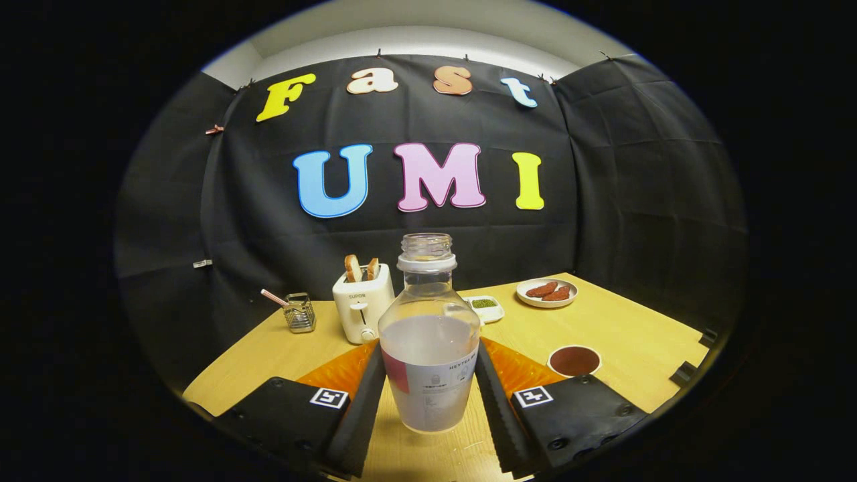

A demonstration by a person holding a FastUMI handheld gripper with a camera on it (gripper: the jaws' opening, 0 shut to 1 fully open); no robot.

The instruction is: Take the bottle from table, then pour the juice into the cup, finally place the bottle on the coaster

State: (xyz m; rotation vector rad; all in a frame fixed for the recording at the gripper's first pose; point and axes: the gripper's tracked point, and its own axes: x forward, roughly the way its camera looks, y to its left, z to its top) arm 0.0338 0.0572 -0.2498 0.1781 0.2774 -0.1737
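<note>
Gripping the clear plastic bottle point(429, 335) of pale juice upright between both fingers of the gripper point(428, 402), pads pressing its sides, base seemingly touching the wooden table point(629, 335), round brown coaster point(574, 360) waiting just right.

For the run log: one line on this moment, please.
stage: grasp | gripper: shut on bottle, upright, uncapped, on table | cup: right, beyond fingers

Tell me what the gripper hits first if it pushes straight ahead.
The bottle: it stands between the gripper's fingers, which seem to press both its sides. Beyond it sits the toaster, probably off to one side.
</note>
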